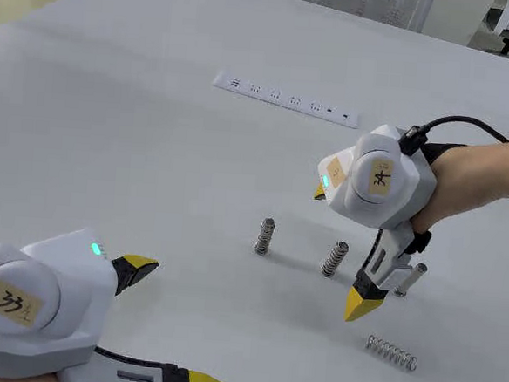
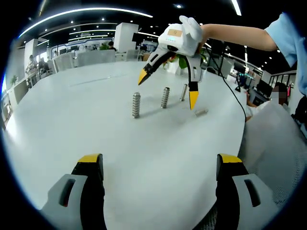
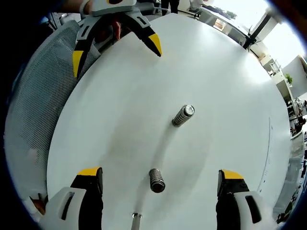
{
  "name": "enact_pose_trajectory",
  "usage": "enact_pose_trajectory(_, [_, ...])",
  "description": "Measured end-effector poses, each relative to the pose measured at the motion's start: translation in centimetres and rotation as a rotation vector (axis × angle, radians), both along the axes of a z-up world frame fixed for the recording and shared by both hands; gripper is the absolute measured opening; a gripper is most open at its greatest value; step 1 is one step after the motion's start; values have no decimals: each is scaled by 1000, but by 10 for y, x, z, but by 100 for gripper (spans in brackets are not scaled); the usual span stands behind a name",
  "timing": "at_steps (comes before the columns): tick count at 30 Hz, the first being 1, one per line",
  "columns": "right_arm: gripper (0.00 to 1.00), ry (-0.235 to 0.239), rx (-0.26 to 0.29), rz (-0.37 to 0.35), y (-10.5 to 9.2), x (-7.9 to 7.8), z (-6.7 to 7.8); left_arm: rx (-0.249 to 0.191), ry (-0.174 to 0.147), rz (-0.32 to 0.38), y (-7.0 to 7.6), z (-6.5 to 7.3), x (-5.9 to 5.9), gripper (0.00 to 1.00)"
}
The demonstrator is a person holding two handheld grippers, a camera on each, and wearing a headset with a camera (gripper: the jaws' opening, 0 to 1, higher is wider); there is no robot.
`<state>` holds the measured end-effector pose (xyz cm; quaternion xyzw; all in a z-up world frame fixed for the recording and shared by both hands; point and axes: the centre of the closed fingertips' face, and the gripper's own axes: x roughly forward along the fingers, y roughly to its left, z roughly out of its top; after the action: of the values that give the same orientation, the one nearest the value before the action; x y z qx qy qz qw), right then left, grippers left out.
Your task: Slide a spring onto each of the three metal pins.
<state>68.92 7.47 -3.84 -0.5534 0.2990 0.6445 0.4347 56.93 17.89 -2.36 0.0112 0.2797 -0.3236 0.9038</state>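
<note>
Two upright metal pins wear springs: the left one [image 1: 264, 235] [image 2: 136, 105] [image 3: 183, 115] and the middle one [image 1: 334, 259] [image 2: 165, 97] [image 3: 157, 180]. A third pin [image 1: 412, 279] [image 2: 183, 92] [image 3: 136, 216] stands bare at the right. One loose spring [image 1: 392, 353] [image 2: 201, 112] lies flat on the table in front of it. My right gripper [image 1: 338, 250] [image 2: 168, 88] [image 3: 160, 176] hangs open, pointing down over the middle pin, with nothing held. My left gripper [image 1: 175, 324] [image 2: 160, 163] [image 3: 115, 52] is open and empty at the near left.
A white power strip [image 1: 285, 99] lies flat at the far side of the white table [image 1: 135, 148]. A mesh chair back [image 3: 38, 110] stands at the table's near edge. A cable runs from the right gripper along a person's forearm [image 1: 491, 177].
</note>
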Motion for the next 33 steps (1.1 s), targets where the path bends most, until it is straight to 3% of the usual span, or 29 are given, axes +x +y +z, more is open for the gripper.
enact_pose_trajectory(9, [99, 11, 43, -39, -1, -2, 5, 7, -8, -8, -1, 4, 3, 97])
enact_pose_trajectory(19, [99, 37, 154, -124, -1, -2, 19, 13, -15, -26, -8, 7, 6, 97])
enact_pose_trajectory(33, [99, 56, 273, -272, -29, -9, 34, 21, -30, -61, -22, 11, 10, 97])
